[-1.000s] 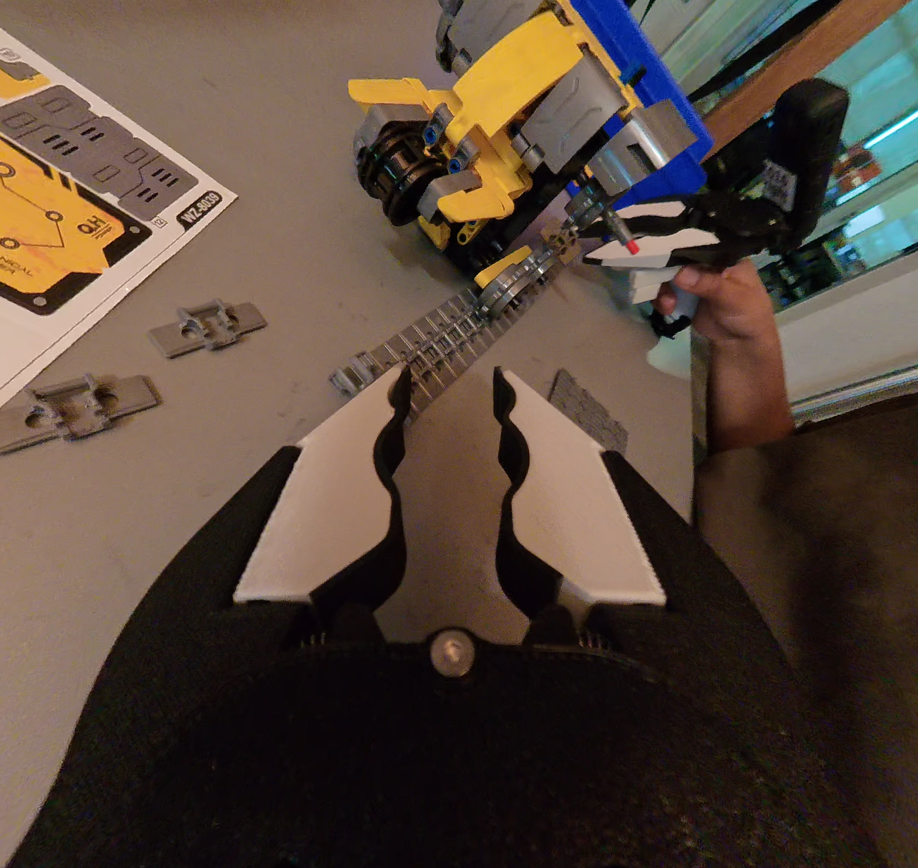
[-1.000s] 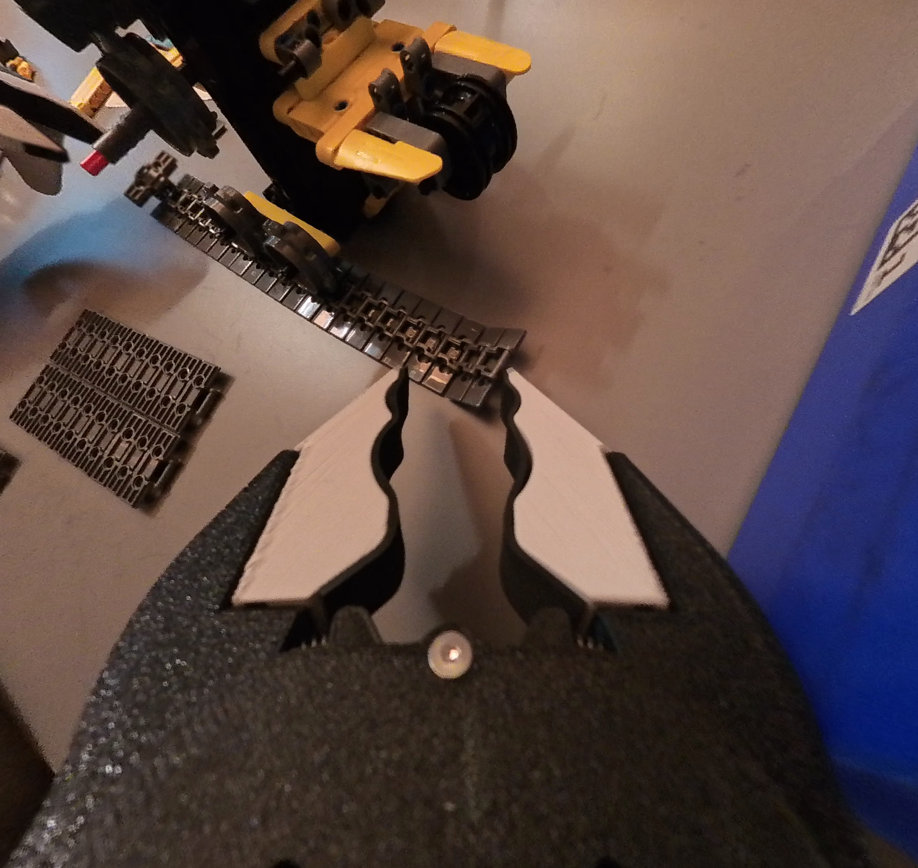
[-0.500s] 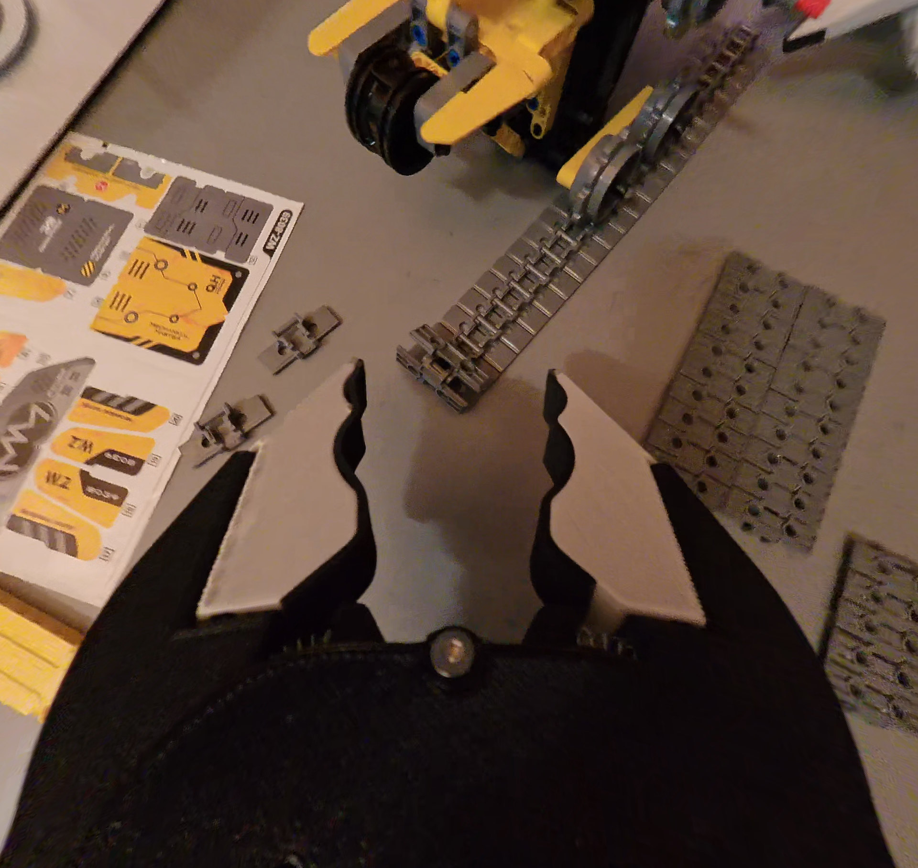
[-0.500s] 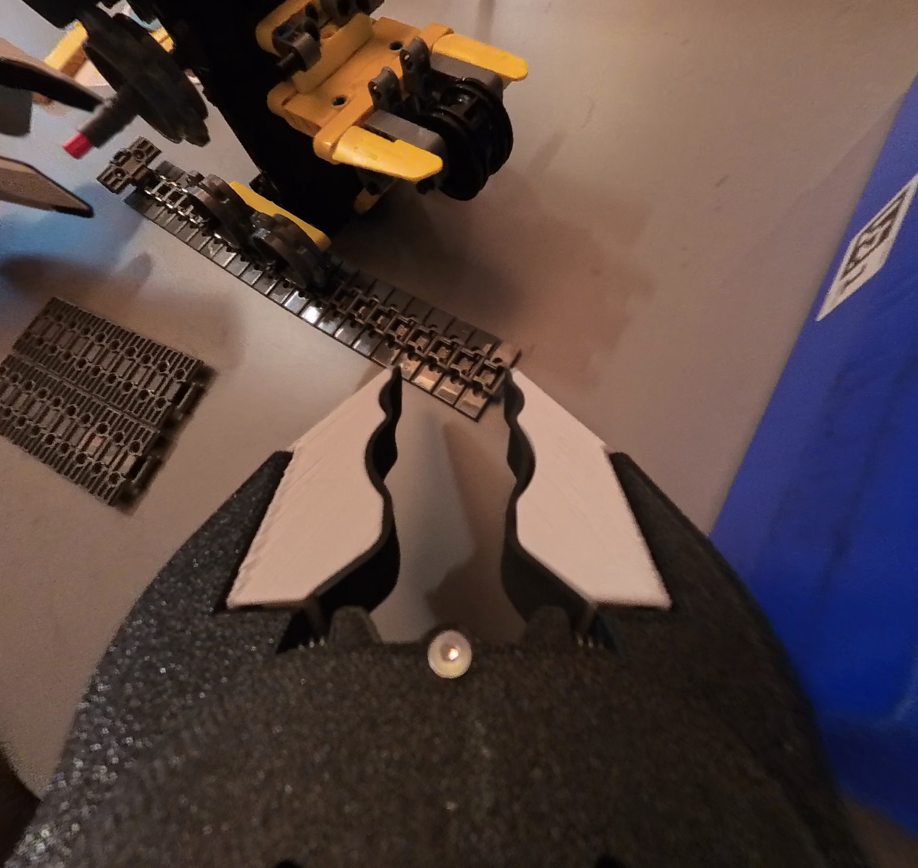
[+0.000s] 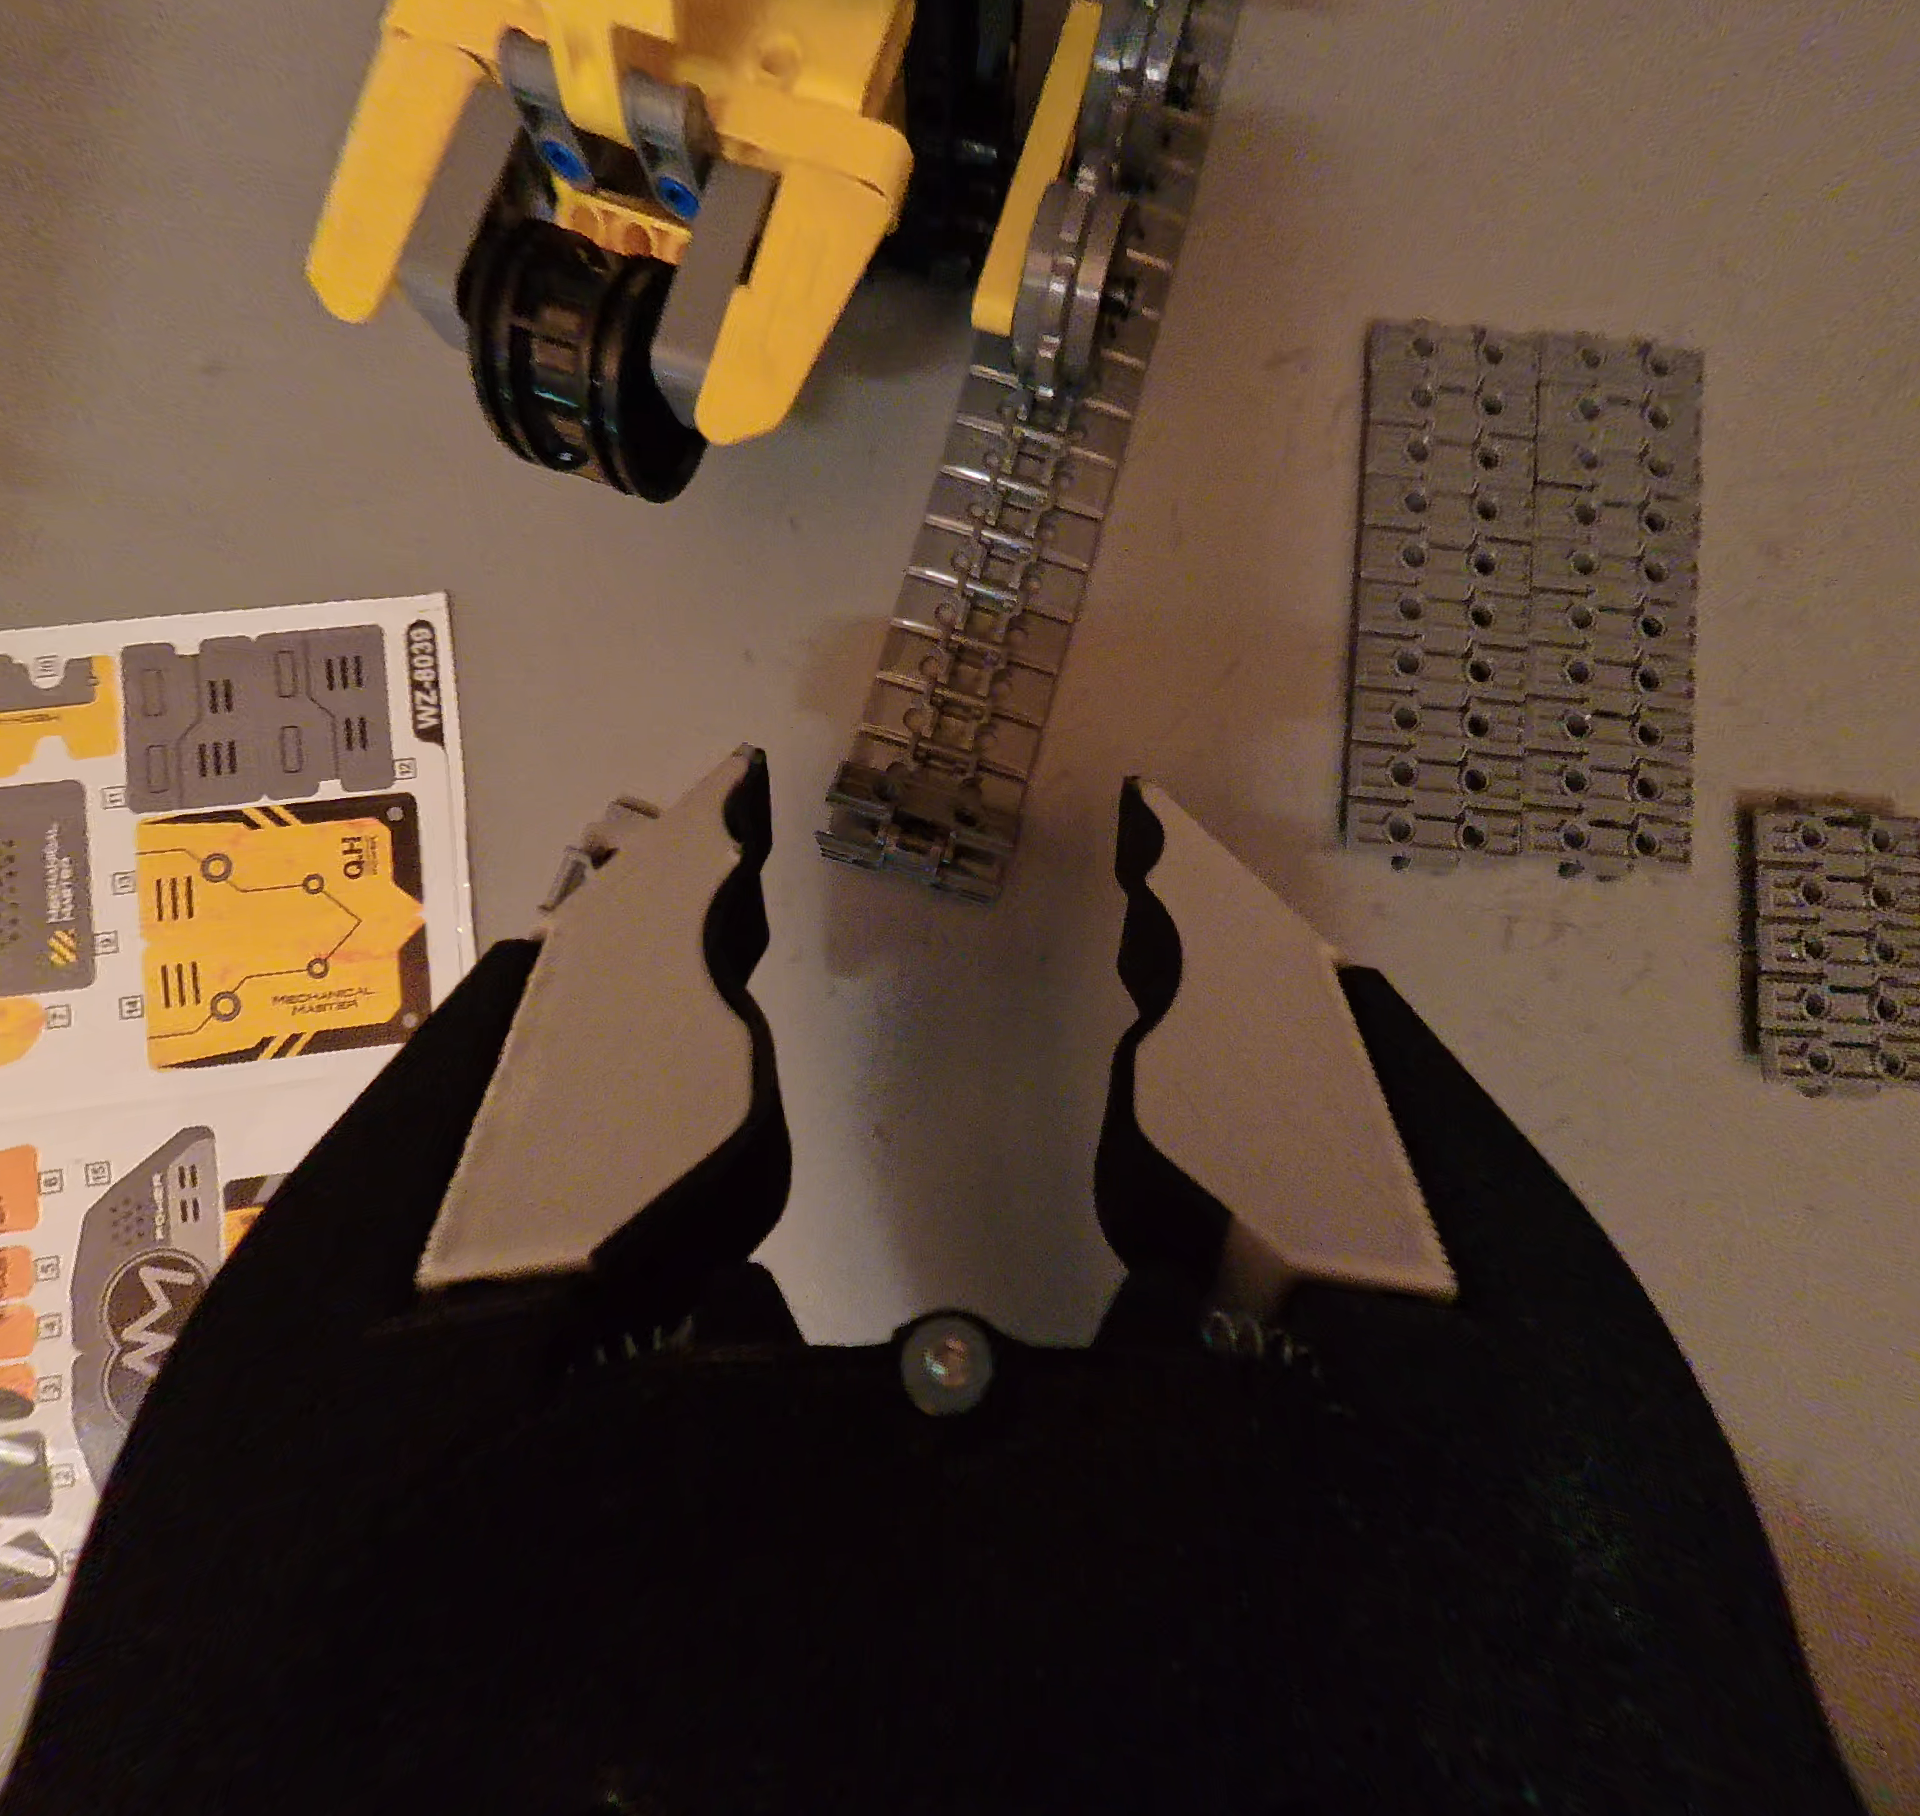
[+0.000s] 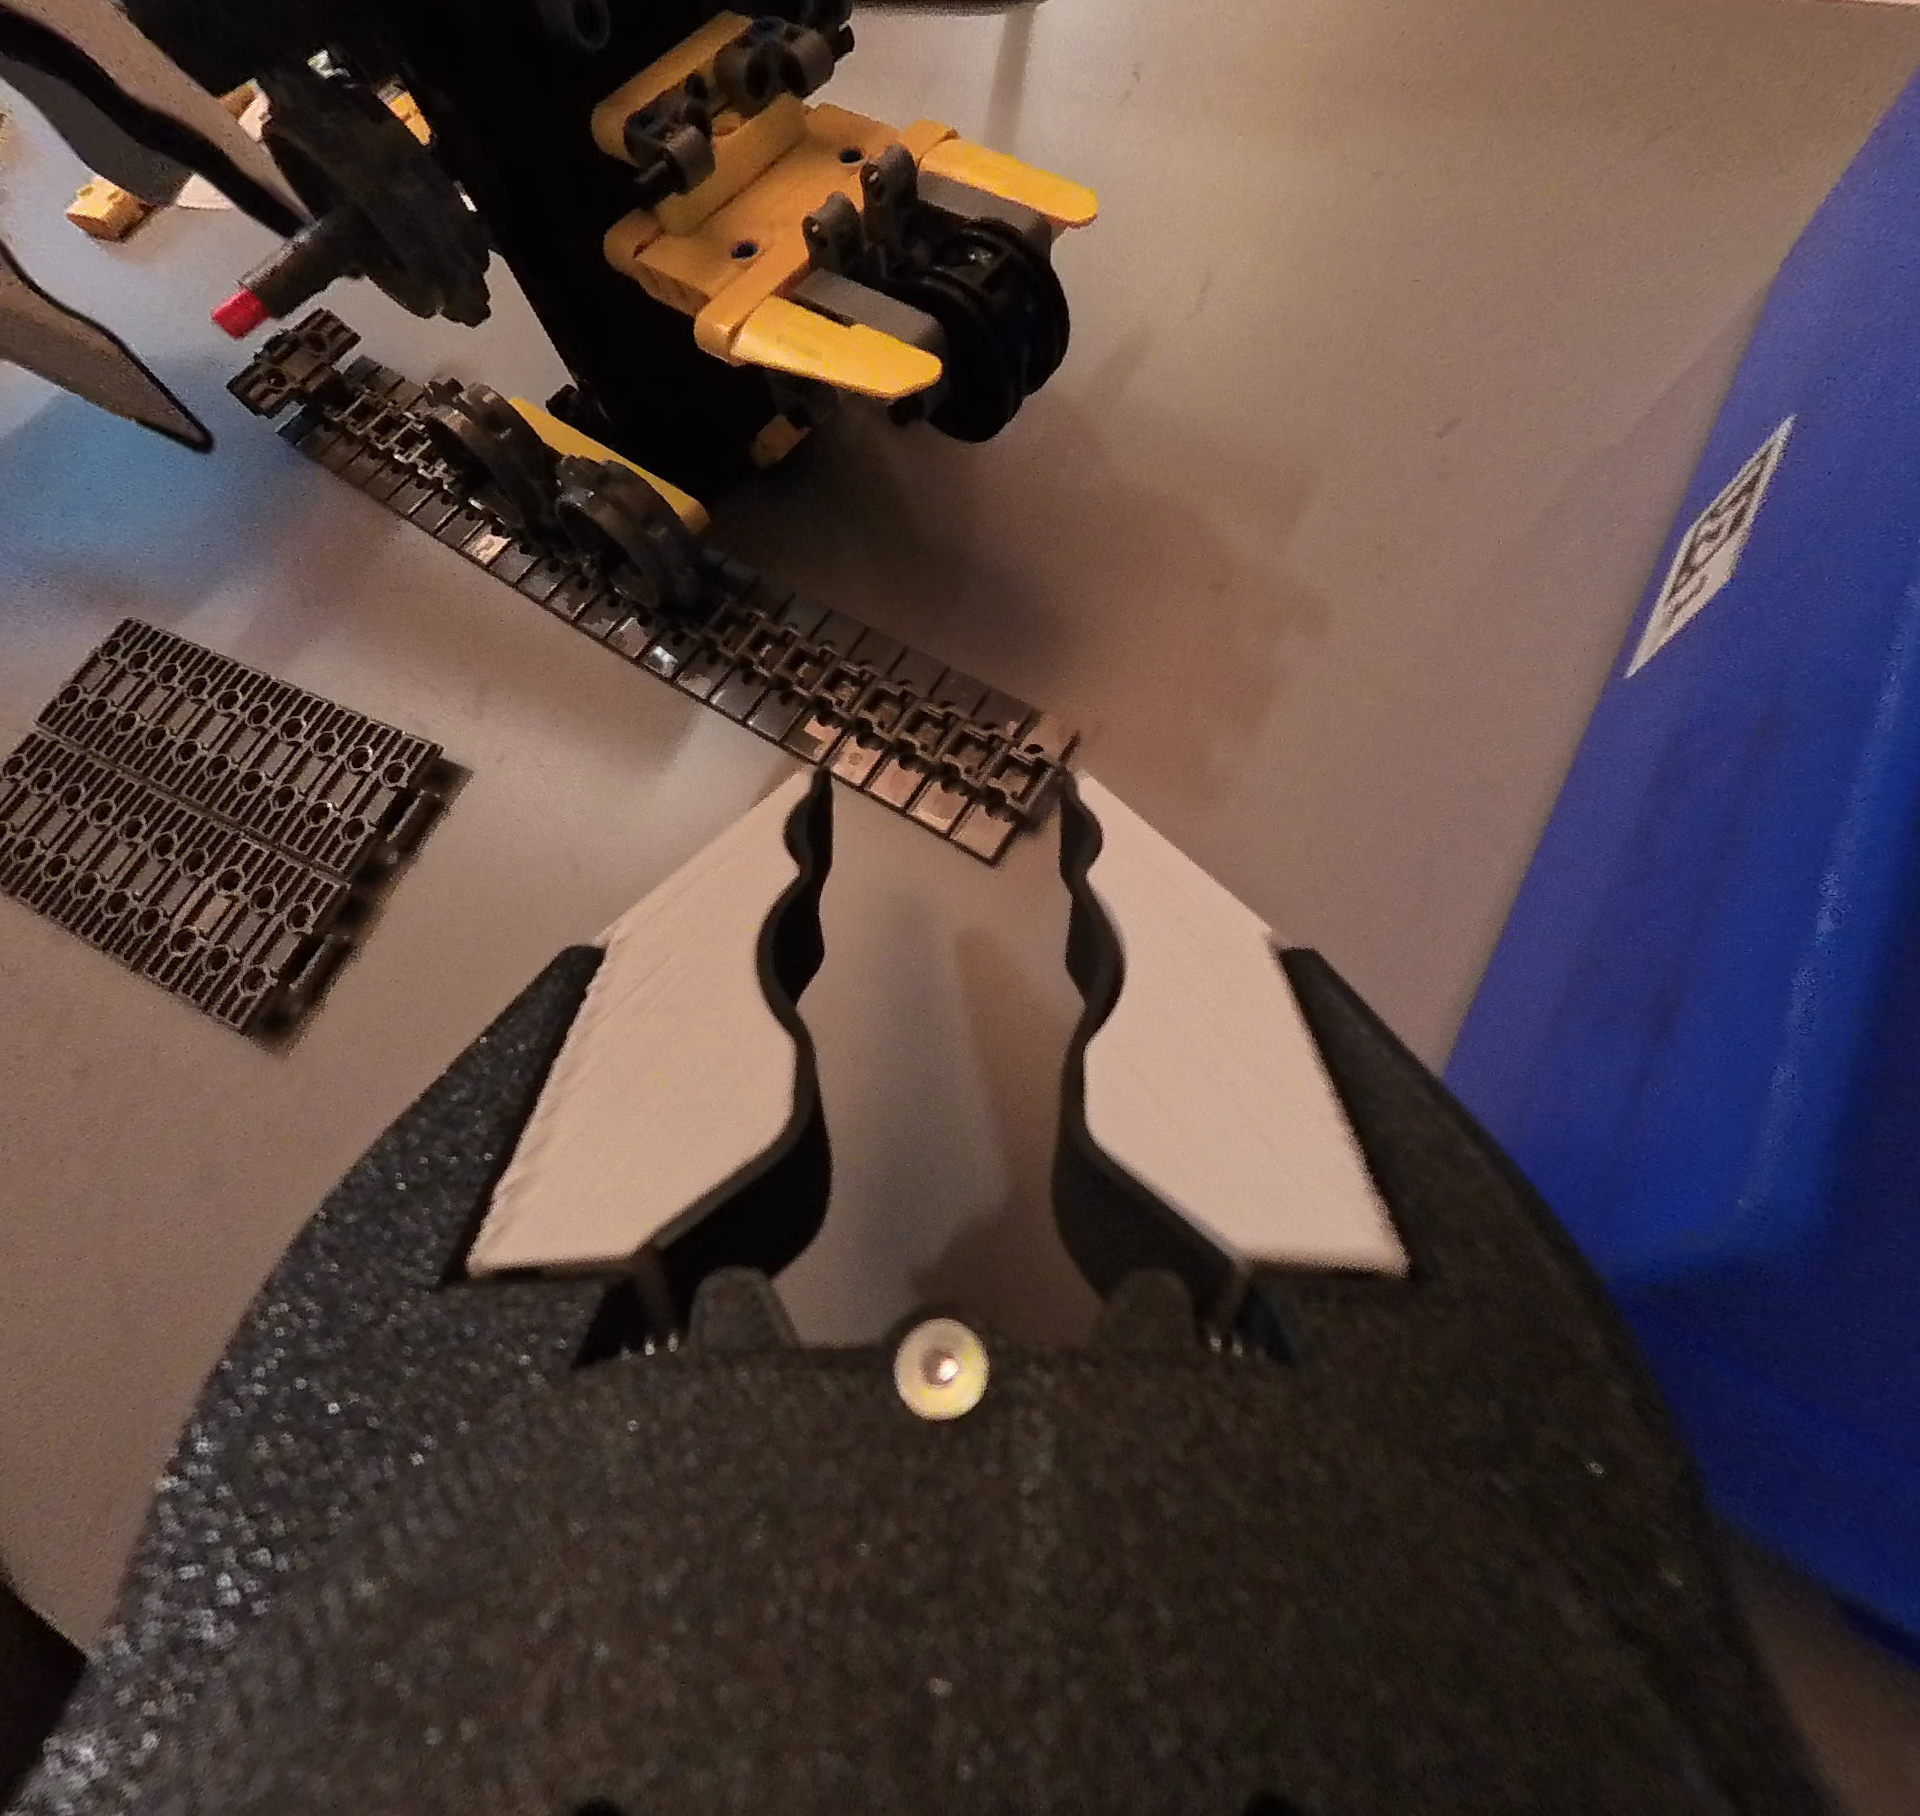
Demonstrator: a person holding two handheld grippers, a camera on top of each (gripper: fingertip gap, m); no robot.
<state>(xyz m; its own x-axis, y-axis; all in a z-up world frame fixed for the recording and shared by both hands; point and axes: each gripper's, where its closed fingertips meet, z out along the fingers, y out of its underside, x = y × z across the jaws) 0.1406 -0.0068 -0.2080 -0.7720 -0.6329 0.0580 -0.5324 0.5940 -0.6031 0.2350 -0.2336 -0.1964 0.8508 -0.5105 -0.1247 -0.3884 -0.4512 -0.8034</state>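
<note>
A grey linked track strip (image 5: 997,603) lies flat on the table, running under the wheels of a yellow and black brick vehicle (image 5: 665,135). My left gripper (image 5: 940,774) is open and empty, its fingertips either side of the strip's near end and apart from it. My right gripper (image 6: 943,781) is open and empty at the strip's other end (image 6: 966,758), fingertips just short of it. In the right wrist view the vehicle (image 6: 748,208) stands beyond the strip, and the left gripper's fingers (image 6: 94,353) show at the far left by a red-tipped axle (image 6: 241,312).
A sticker sheet (image 5: 239,831) lies left of my left gripper. Two grey mats of track links (image 5: 1517,603) (image 5: 1839,945) lie to its right; one also shows in the right wrist view (image 6: 208,810). A blue bin (image 6: 1714,831) stands close on the right. A small grey piece (image 5: 597,847) is half hidden behind the left finger. Some 25 centimetres of space lies between my two pairs of fingers. Left tips and right tips are each some 12 centimetres from the red-tipped axle (image 6: 241,312).
My left gripper has swung round over the table to the strip's end and opened wider. My right gripper has held near the strip's other end, shifting only slightly.
</note>
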